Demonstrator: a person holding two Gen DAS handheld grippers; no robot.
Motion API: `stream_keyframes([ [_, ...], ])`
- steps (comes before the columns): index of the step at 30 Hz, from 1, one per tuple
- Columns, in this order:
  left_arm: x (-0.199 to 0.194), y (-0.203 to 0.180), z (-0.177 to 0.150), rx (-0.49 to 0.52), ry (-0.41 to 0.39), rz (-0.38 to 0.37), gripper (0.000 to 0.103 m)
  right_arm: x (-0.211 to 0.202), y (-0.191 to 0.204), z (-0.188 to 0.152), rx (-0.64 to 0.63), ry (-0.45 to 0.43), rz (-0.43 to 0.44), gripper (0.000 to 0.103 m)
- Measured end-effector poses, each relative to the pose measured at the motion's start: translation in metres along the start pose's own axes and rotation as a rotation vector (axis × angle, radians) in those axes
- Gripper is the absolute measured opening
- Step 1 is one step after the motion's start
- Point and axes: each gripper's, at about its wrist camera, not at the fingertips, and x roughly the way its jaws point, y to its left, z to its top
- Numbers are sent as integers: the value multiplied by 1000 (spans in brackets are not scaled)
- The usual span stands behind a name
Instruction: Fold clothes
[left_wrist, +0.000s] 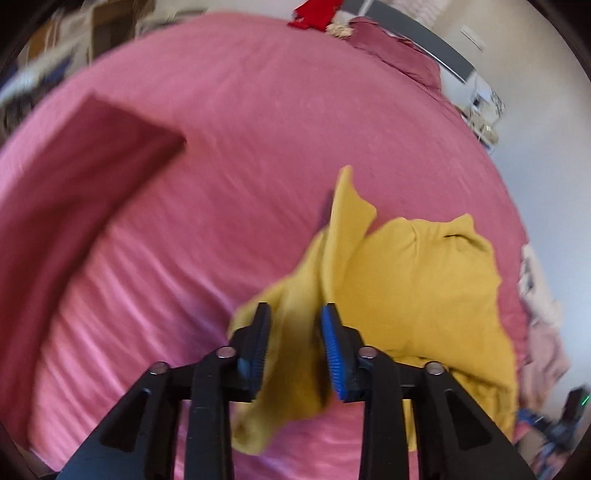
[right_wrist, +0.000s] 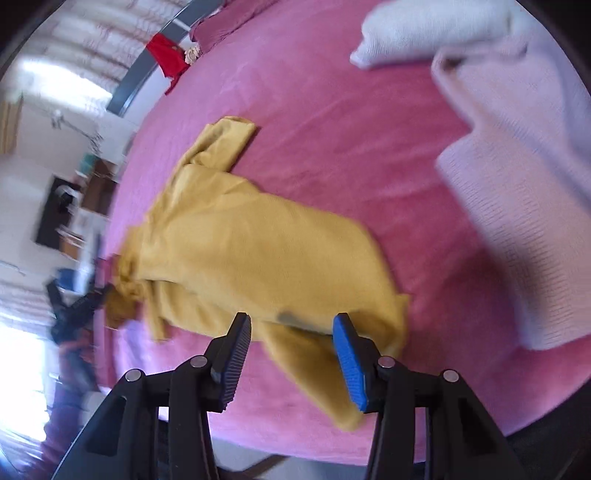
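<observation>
A crumpled yellow garment (left_wrist: 417, 291) lies on a pink bedsheet (left_wrist: 240, 147). My left gripper (left_wrist: 295, 314) is open, its fingers just above the garment's near left part, with yellow cloth between the jaws but not clamped. In the right wrist view the same yellow garment (right_wrist: 251, 251) is spread on the sheet (right_wrist: 351, 122). My right gripper (right_wrist: 291, 325) is open, hovering over a sleeve end at the garment's near edge. The other gripper (right_wrist: 74, 306) shows blurred at the garment's far left end.
A folded dark pink cloth (left_wrist: 92, 155) lies at the left of the bed. A pale lilac knit (right_wrist: 517, 206) and a white garment (right_wrist: 424, 33) lie at the right. A red item (right_wrist: 166, 55) and a pillow (left_wrist: 399, 51) sit at the head.
</observation>
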Motion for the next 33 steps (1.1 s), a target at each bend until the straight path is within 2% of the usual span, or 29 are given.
stream_keyframes([
  [2,-1,-9,-3,-38,-10,-47,37,-4,6,-3,-88,-16,-101,48],
  [4,-8,-14,5,-37,-49,-75,37,0,11,-2,-161,-6,-148,48],
  [9,-28,-10,24,-22,-125,-60,37,41,30,4,-355,67,-313,48],
  [12,-36,-6,26,-24,-119,-70,37,65,40,4,-456,94,-410,54],
  [14,-34,-5,25,-13,-112,-73,37,67,40,7,-468,73,-449,66],
  [15,-32,-5,25,-8,-111,-72,37,66,37,9,-455,71,-439,69],
  [16,-31,-4,25,-3,-113,-72,37,64,34,11,-439,70,-424,58],
  [17,-30,-5,24,-3,-114,-75,37,61,27,14,-402,71,-336,44],
  [18,-29,-5,23,-4,-114,-81,37,57,22,16,-362,74,-254,17],
  [22,-42,3,22,-21,-147,-103,37,31,20,20,-246,49,-119,15],
  [25,-62,13,24,-27,-186,-105,37,-5,56,16,-248,0,57,14],
  [29,-88,30,22,-38,-204,-82,37,-58,166,-14,-497,-69,249,14],
  [31,-100,37,16,-26,-217,-34,37,-62,222,-41,-705,-64,296,14],
  [32,-106,41,11,-14,-219,-5,37,-50,248,-64,-814,-40,297,16],
  [33,-109,43,7,-1,-218,16,37,-40,262,-75,-881,-7,307,23],
])
